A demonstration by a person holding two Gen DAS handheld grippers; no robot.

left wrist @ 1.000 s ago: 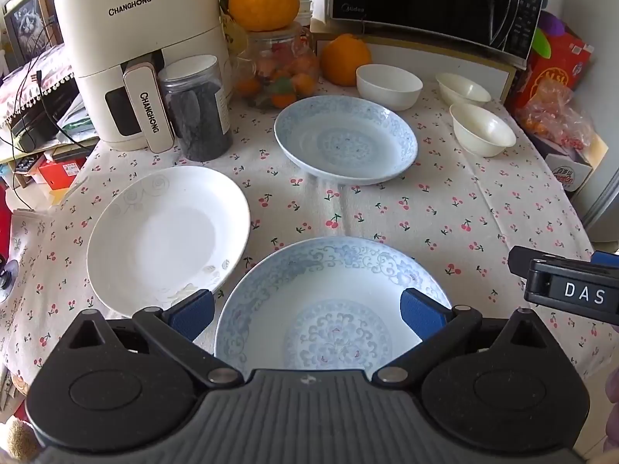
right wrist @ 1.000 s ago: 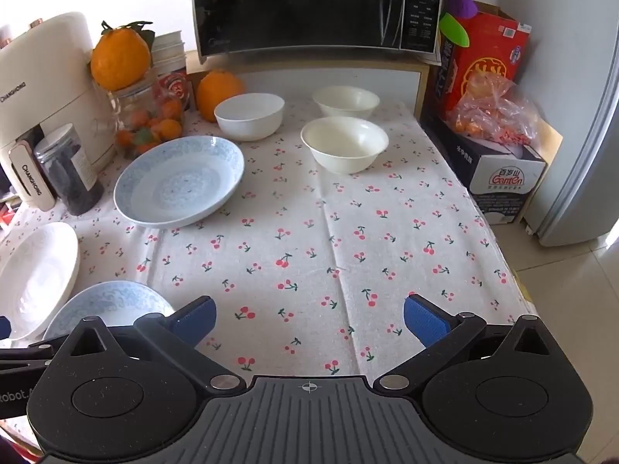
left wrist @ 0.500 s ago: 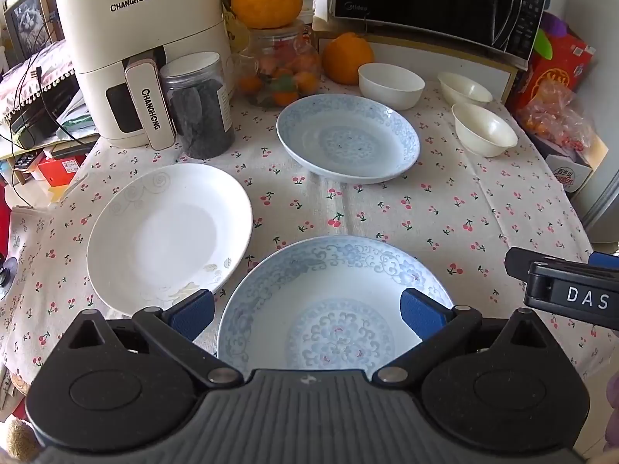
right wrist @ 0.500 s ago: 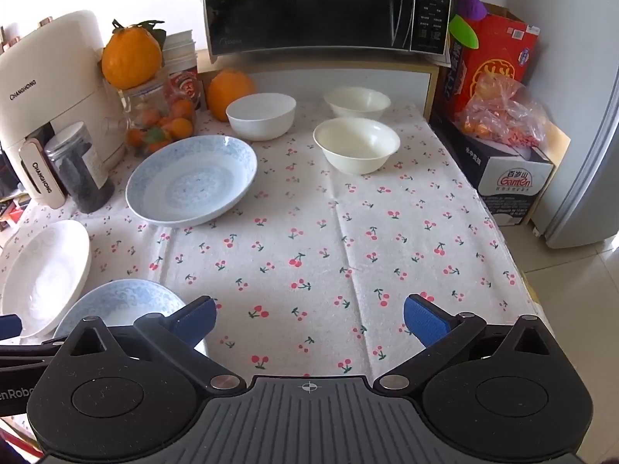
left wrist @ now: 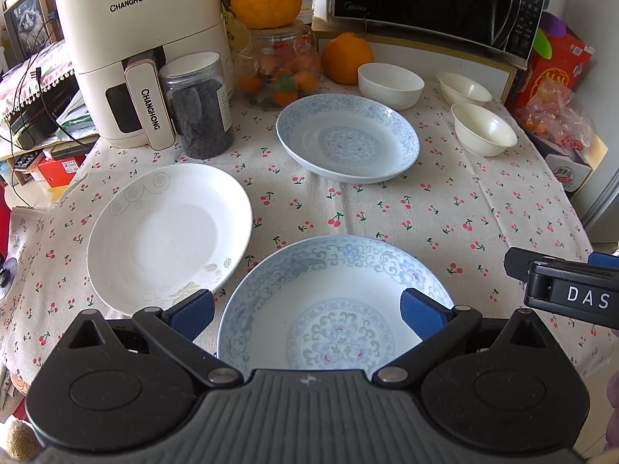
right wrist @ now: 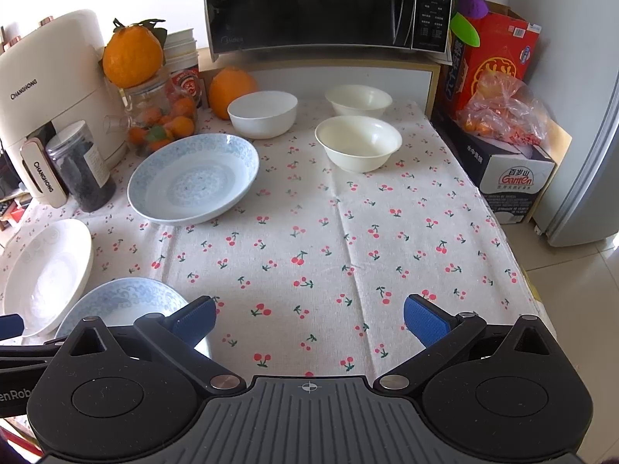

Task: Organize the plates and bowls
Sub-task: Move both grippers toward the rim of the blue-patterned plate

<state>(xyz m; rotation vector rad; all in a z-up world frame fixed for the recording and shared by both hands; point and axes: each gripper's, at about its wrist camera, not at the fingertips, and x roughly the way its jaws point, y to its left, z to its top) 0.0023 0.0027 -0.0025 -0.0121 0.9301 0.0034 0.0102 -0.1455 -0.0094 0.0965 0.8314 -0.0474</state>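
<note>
A blue-patterned plate [left wrist: 332, 301] lies at the table's near edge, and my left gripper [left wrist: 307, 309] hovers open over its near half, fingers apart at either side. A white plate [left wrist: 166, 232] lies to its left. A second blue-patterned plate [left wrist: 348, 139] [right wrist: 193, 178] lies further back. Three white bowls stand behind: a larger one [left wrist: 390, 84] [right wrist: 263, 113] and two cream ones [left wrist: 483, 129] [right wrist: 358, 143], [left wrist: 463, 88] [right wrist: 359, 99]. My right gripper [right wrist: 309, 319] is open above bare tablecloth, right of the near plate [right wrist: 120, 301]; its body [left wrist: 568, 290] shows in the left wrist view.
A cream air fryer [left wrist: 139, 50], a dark jar [left wrist: 199, 104], a fruit jar [left wrist: 280, 65] topped with an orange, and a loose orange [left wrist: 347, 57] line the back left. A microwave [right wrist: 325, 4] sits on a shelf. Boxes and a fruit bag [right wrist: 499, 112] stand right. The cherry-print tablecloth [right wrist: 348, 239] has open middle space.
Both grippers have drifted slightly: the scene in each view has shifted a little, the right view rightward and upward. Both stay open. No plate or bowl has moved.
</note>
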